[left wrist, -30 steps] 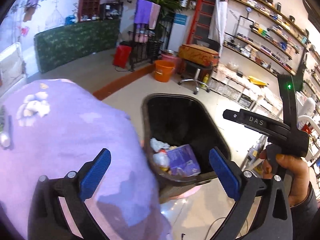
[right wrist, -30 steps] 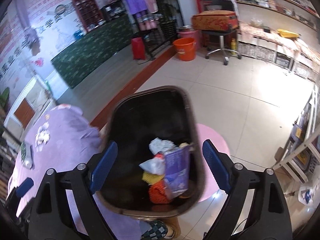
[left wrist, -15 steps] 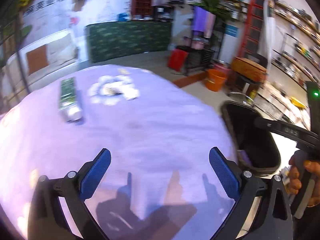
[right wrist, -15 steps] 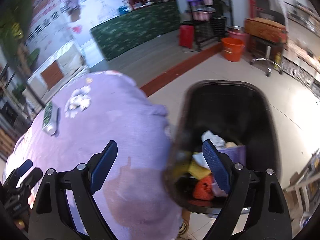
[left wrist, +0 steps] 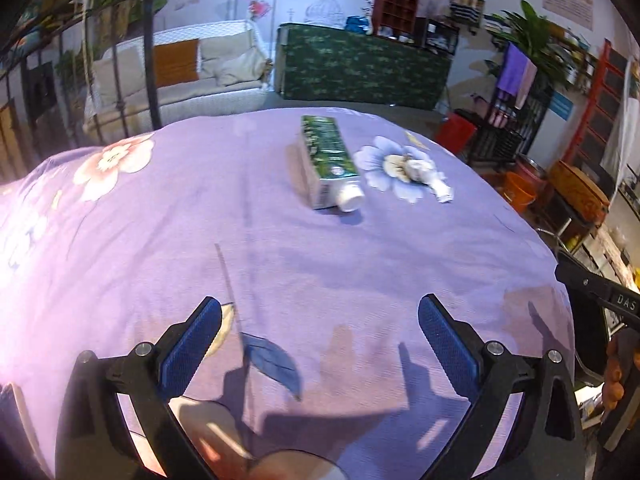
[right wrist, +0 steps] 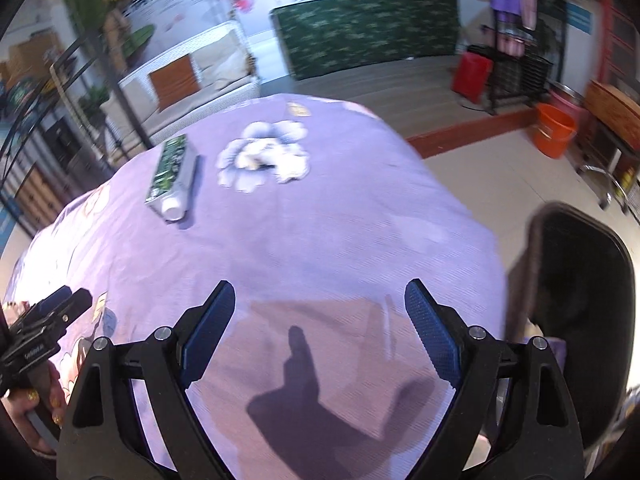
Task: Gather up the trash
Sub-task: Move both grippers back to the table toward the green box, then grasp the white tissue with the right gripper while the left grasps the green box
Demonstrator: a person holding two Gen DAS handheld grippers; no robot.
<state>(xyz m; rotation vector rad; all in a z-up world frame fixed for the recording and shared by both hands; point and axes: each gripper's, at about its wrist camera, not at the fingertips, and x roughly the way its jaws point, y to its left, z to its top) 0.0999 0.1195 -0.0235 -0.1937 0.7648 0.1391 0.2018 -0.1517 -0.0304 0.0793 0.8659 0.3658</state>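
Observation:
A green toothpaste tube [left wrist: 328, 160] with a white cap lies on the purple flowered tablecloth [left wrist: 200, 248], far from both grippers. It also shows in the right wrist view [right wrist: 170, 176]. Crumpled white tissue [left wrist: 424, 174] lies right of the tube, on a printed flower; it also shows in the right wrist view [right wrist: 266, 156]. My left gripper [left wrist: 320, 344] is open and empty above the near part of the table. My right gripper [right wrist: 320, 336] is open and empty near the table's right edge. The black trash bin [right wrist: 580, 292] stands on the floor right of the table.
The right gripper's body [left wrist: 600, 300] shows at the right edge of the left wrist view. An orange bucket [right wrist: 554, 128], a red bag [right wrist: 472, 76] and a green counter [right wrist: 368, 36] stand beyond the table. A white sofa [left wrist: 192, 76] is at the back left.
Both grippers have swung left, from over the trash bin to over the table. The tube and tissue are now ahead of them. Both stayed open and empty.

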